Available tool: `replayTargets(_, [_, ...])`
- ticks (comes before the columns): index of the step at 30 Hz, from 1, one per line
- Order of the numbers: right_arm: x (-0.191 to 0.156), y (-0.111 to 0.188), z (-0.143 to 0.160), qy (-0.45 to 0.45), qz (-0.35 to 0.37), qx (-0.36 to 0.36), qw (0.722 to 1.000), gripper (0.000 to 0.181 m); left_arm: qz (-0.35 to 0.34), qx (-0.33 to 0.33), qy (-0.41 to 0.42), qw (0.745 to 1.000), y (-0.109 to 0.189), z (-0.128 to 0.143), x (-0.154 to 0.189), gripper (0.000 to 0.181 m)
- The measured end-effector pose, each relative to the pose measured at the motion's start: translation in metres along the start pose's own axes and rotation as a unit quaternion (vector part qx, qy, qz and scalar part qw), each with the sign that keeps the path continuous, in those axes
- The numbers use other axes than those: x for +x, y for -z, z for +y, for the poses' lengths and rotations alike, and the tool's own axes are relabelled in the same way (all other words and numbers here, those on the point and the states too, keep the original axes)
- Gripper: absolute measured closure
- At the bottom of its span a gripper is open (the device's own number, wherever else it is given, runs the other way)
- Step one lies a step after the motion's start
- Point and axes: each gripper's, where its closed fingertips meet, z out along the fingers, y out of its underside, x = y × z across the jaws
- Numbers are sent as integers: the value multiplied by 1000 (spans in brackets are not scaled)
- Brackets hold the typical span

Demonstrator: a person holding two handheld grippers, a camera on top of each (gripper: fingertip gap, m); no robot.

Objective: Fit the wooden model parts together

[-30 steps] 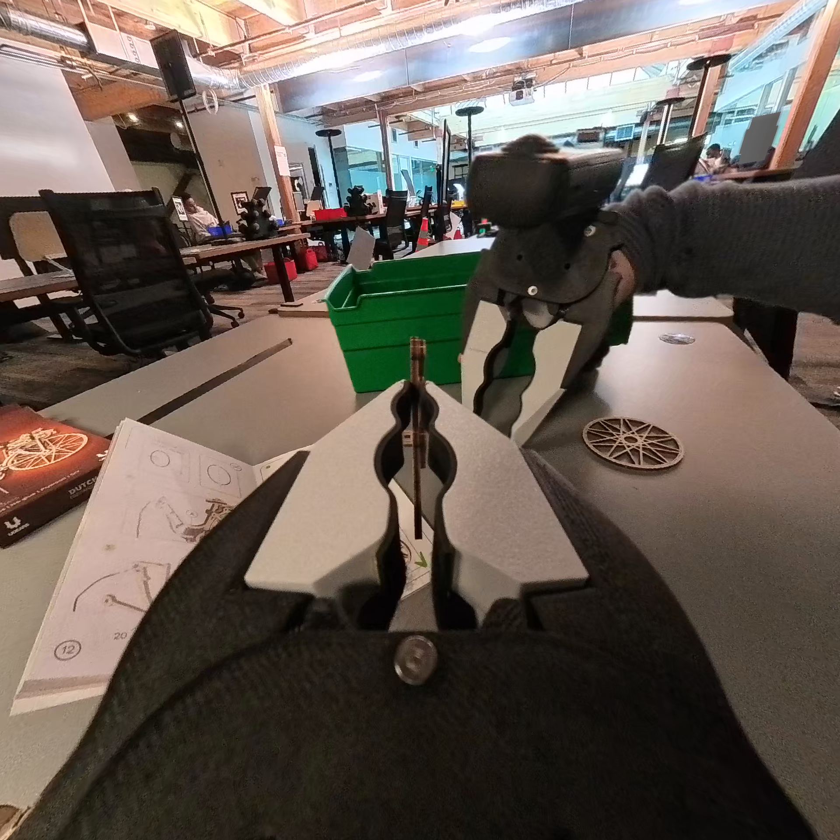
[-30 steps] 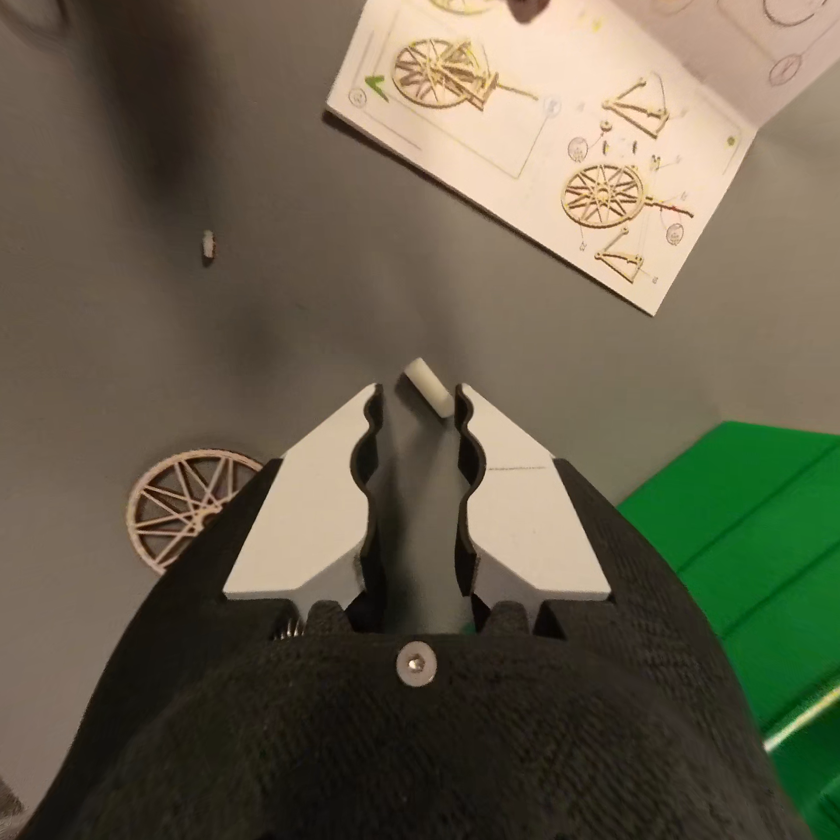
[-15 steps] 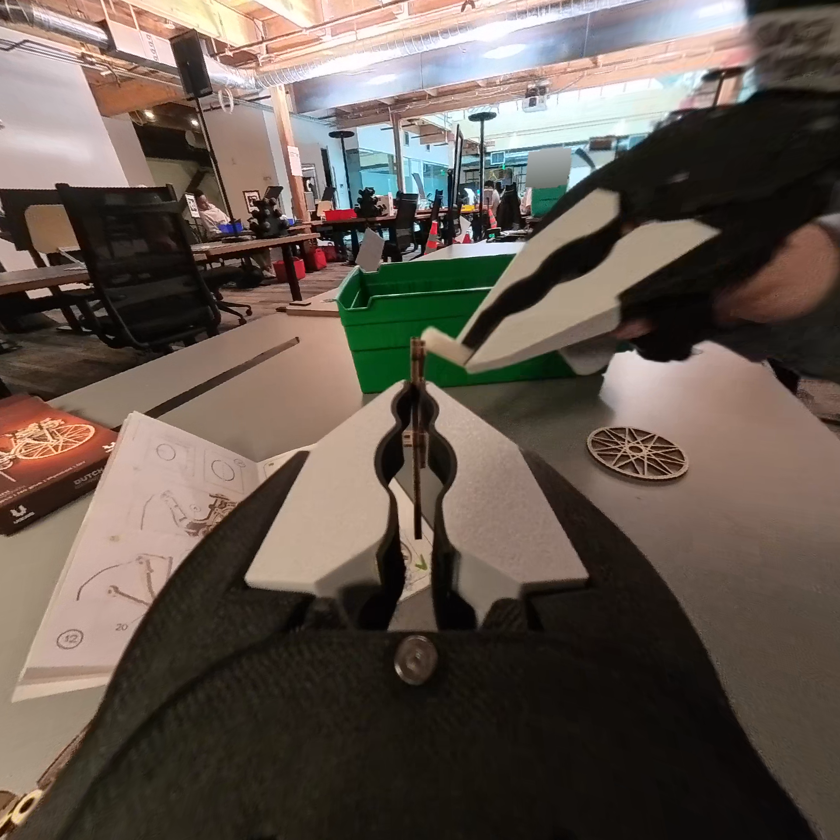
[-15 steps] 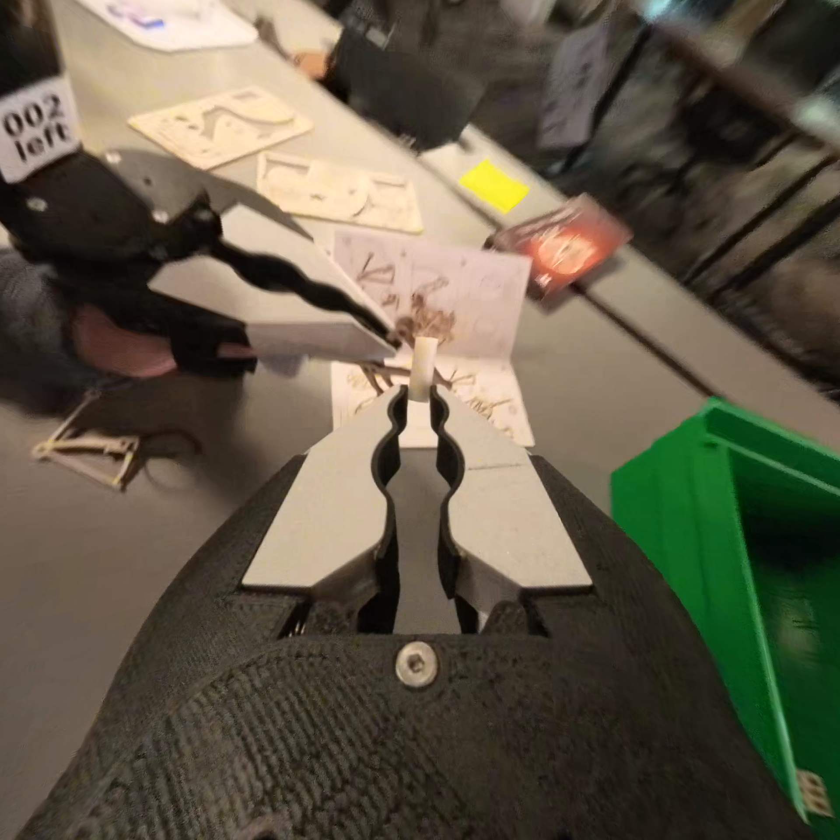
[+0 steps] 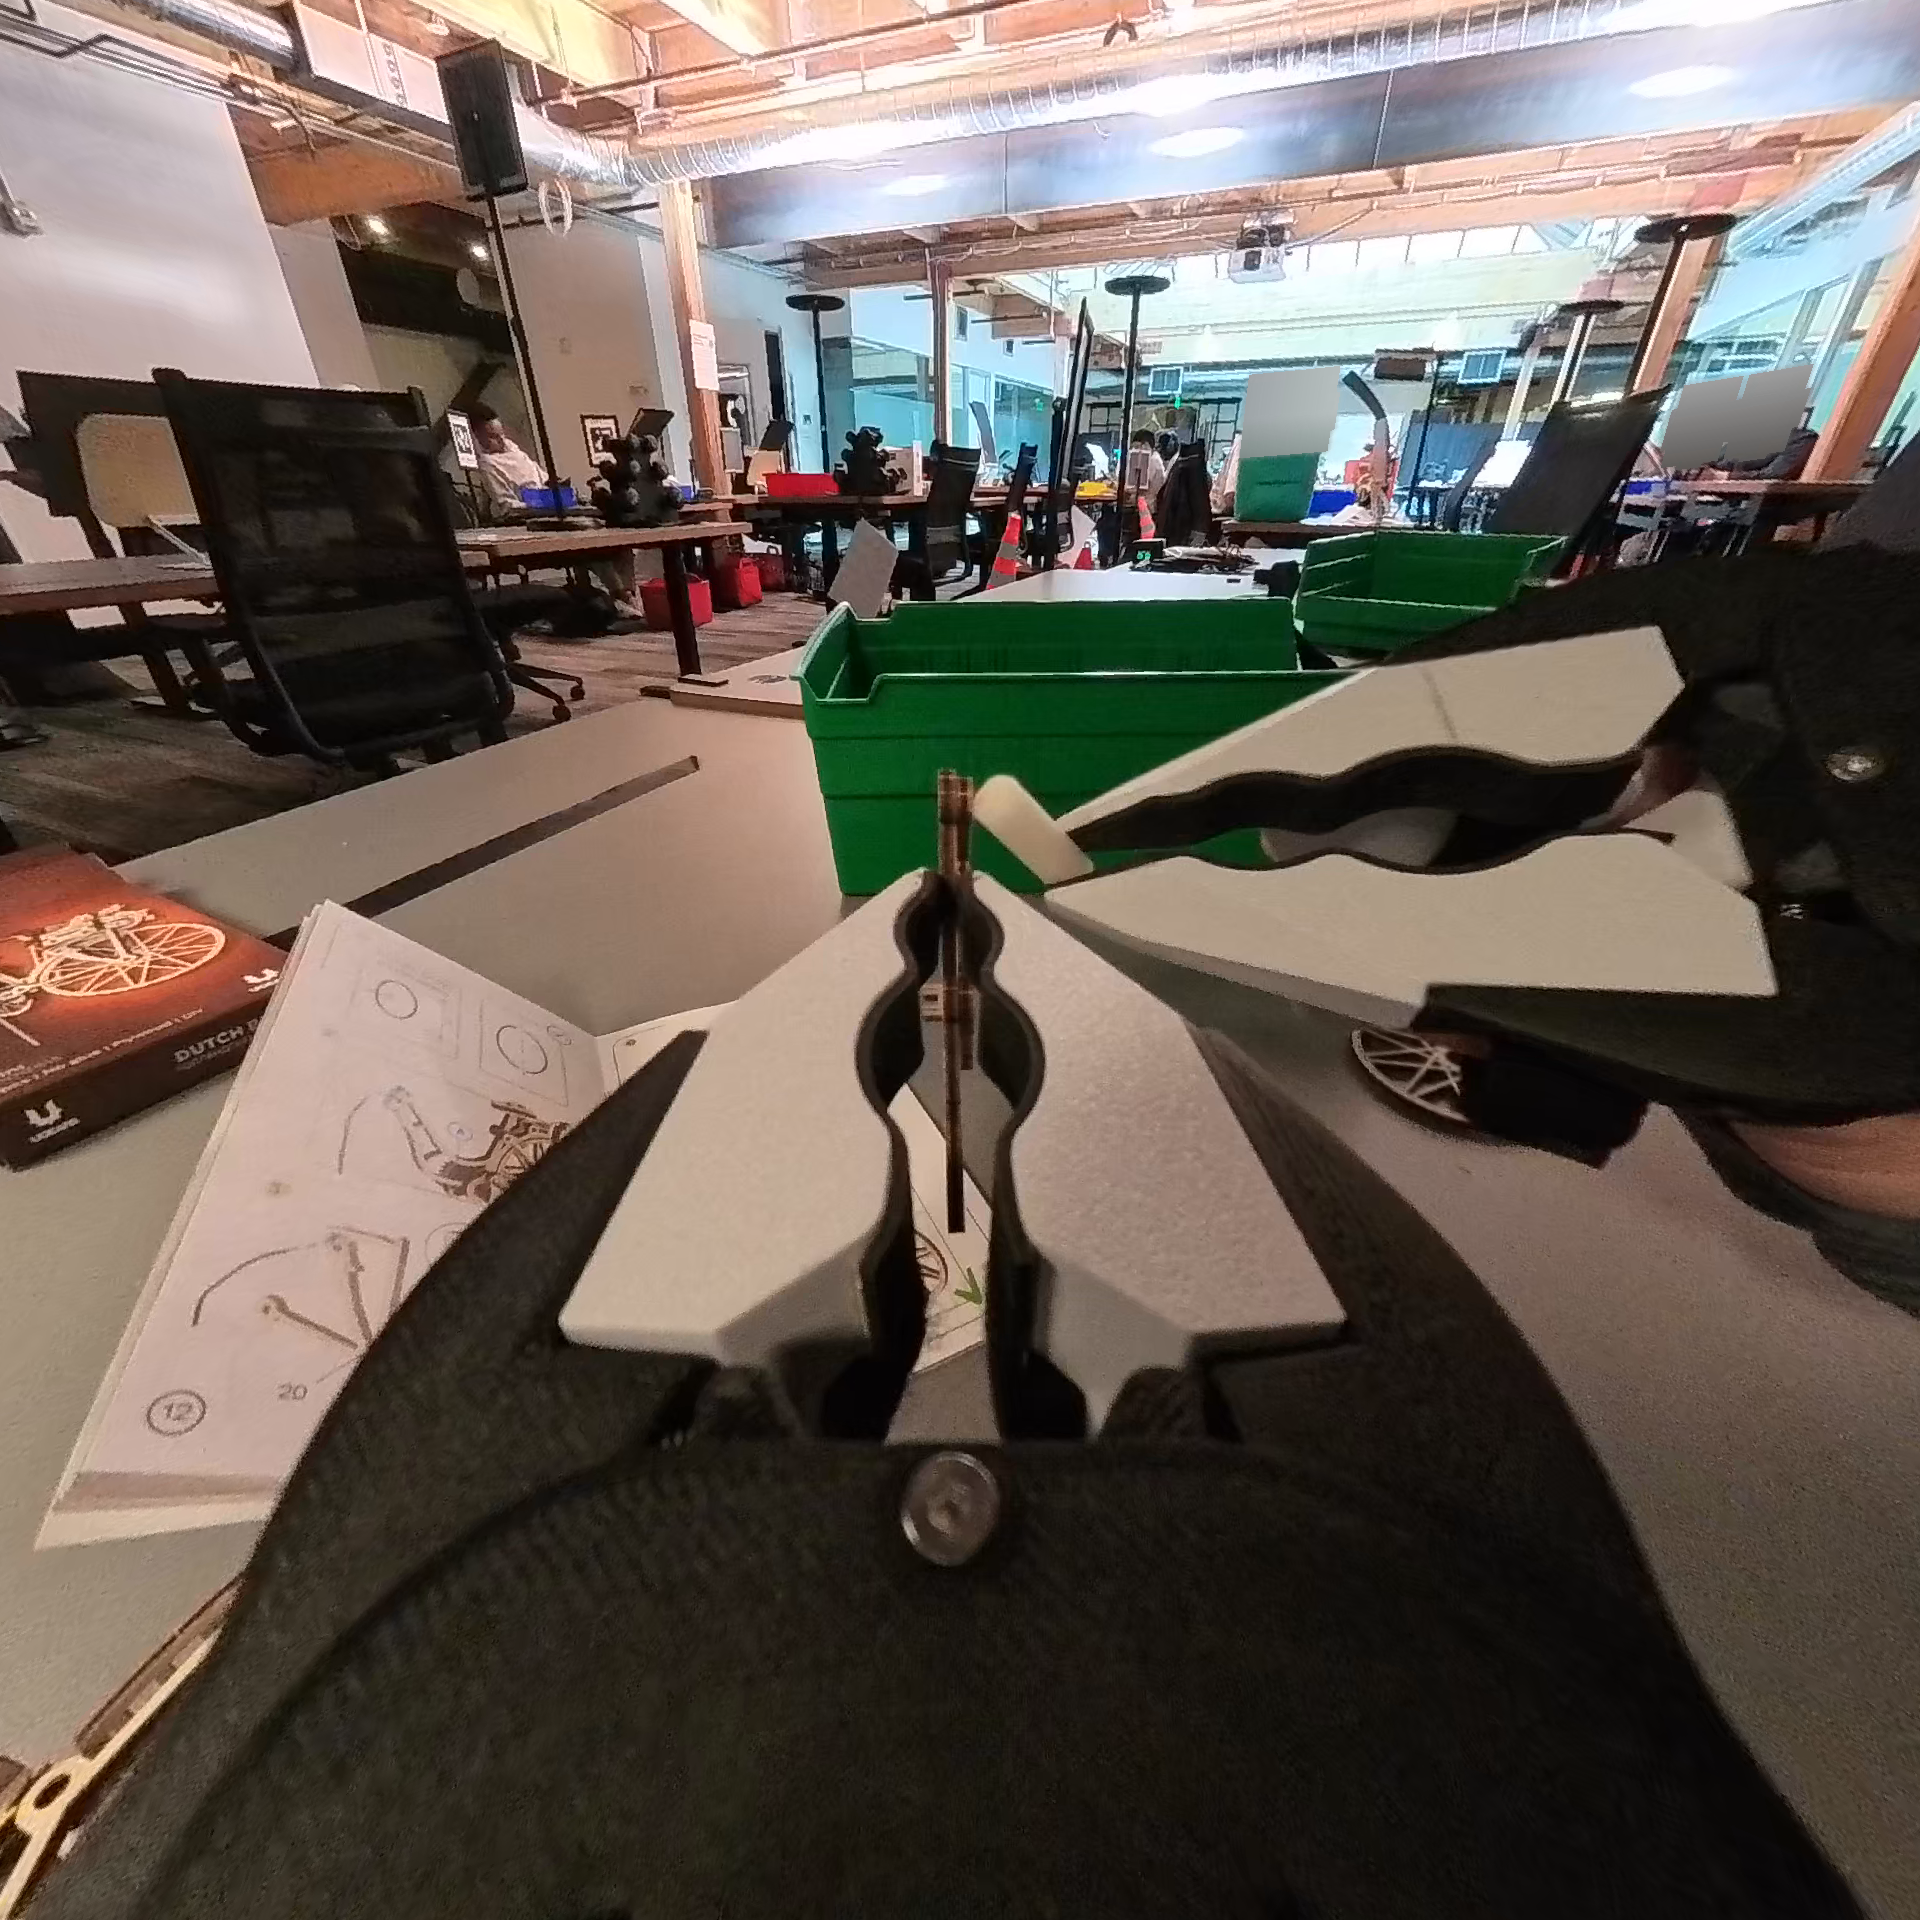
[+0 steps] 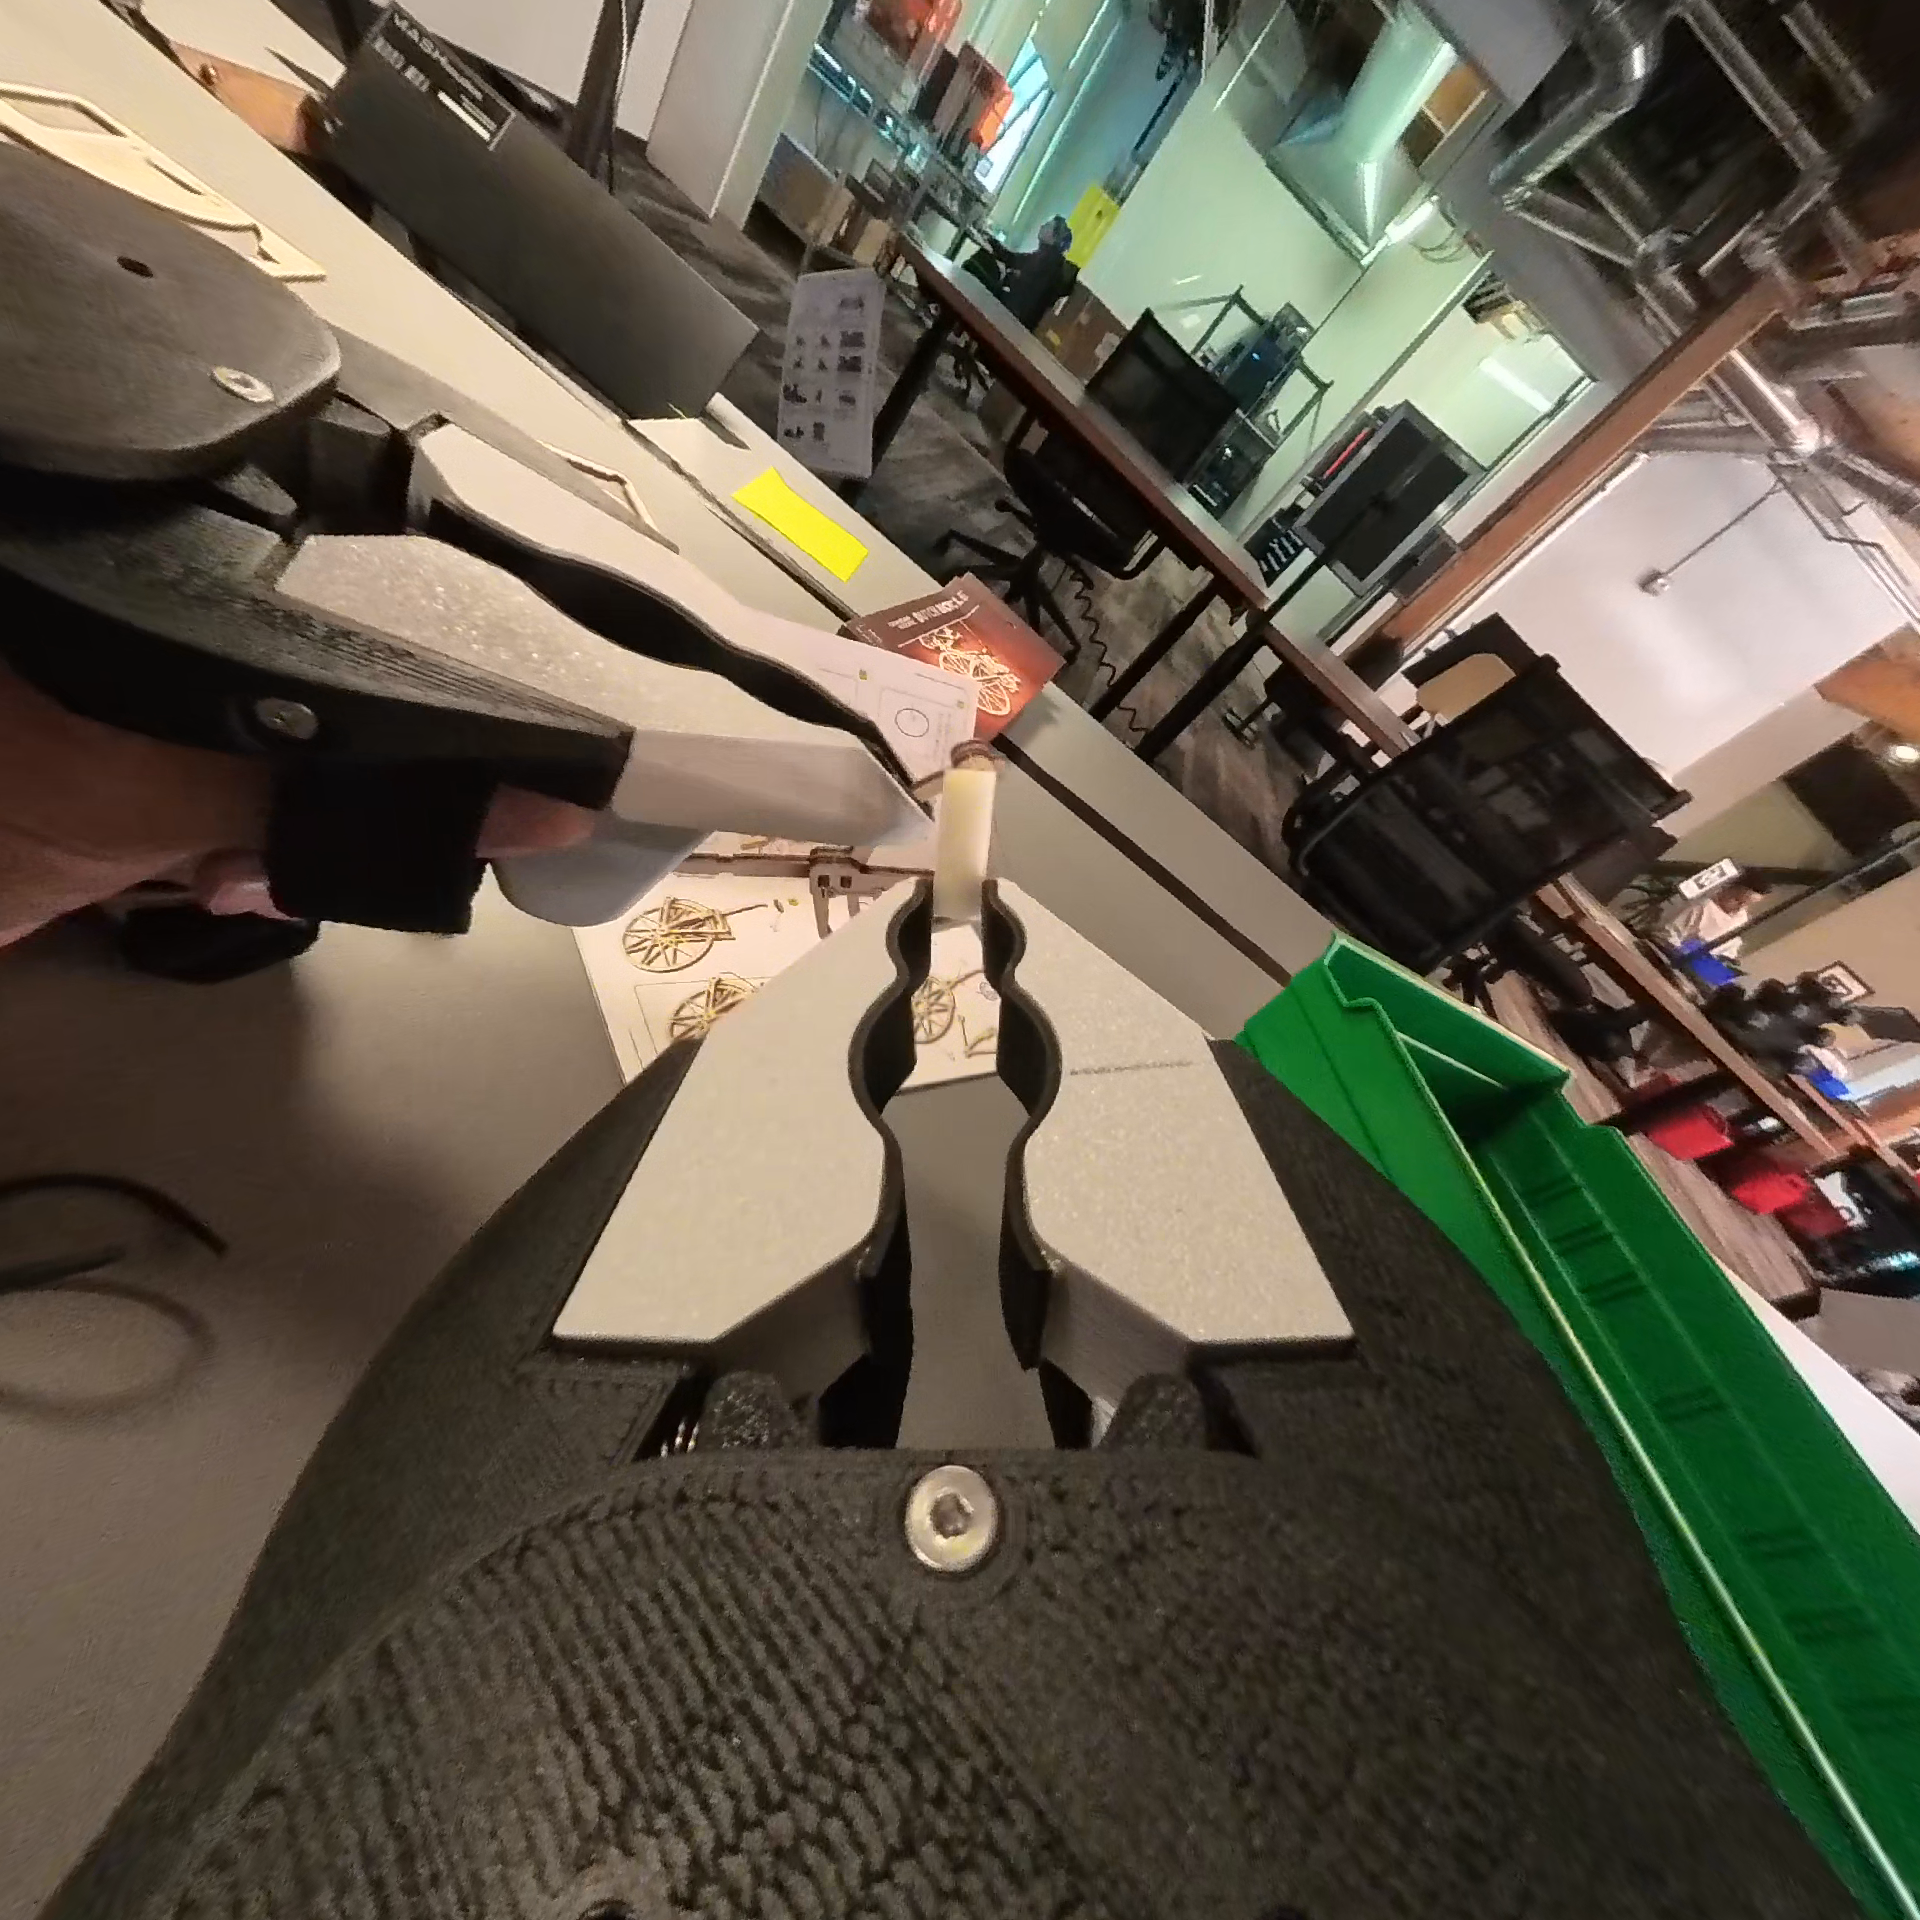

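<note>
My left gripper [image 5: 951,883] is shut on a thin dark wooden part [image 5: 954,997], held edge-on and upright above the table. Its top end sticks out past the fingertips. My right gripper [image 6: 958,896] is shut on a short white stick [image 6: 966,831]. In the left wrist view the right gripper [image 5: 1070,857] comes in from the right, and the white stick [image 5: 1023,831] touches or nearly touches the top of the wooden part. In the right wrist view the left gripper [image 6: 914,800] reaches in from the left to the stick's tip.
An open instruction booklet [image 5: 343,1122] lies on the grey table [image 5: 1662,1403], with a red-brown kit box [image 5: 114,987] at the left. A green bin [image 5: 1039,727] stands behind the grippers. A wooden spoked wheel [image 5: 1413,1070] lies under the right gripper. Chairs and desks stand beyond. Only a small space, under 4 cm, lies between the two pairs of fingers.
My right gripper closed on the white stick on the table, lifted it and carried it up to the top of the wooden part. My left gripper has stayed nearly still.
</note>
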Motion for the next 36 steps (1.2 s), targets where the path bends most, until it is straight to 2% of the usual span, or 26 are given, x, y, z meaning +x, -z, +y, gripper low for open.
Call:
replayTargets(12, [6,-1,3,-11,16,-7,1000,175,3,-4,-11,1000,-1,1,3,180])
replayTargets(22, [3,2,8,25,2,-21,999,175,4,-6,-15,1000,-1,1,4,180])
replayTargets(23, [1,6,10,39,-26,-24,999,175,3,-5,-13,1000,-1,2,3,180])
replayTargets(25, [-15,18,33,54,-145,-74,985,175,3,-5,-10,1000,-1,1,2,180])
replayTargets(27, [-42,44,68,61,-308,-156,937,174,3,-6,-13,1000,-1,2,3,180])
replayTargets(30, [-32,55,103,121,-344,-228,903,174,6,-7,-22,1000,-2,2,5,180])
replayTargets(34, [-25,56,120,78,-389,-288,871,174,8,-7,-21,1000,-2,2,6,181])
replayTargets(36, [-28,57,124,57,-412,-301,858,168,10,-8,-24,1000,-2,2,7,181])
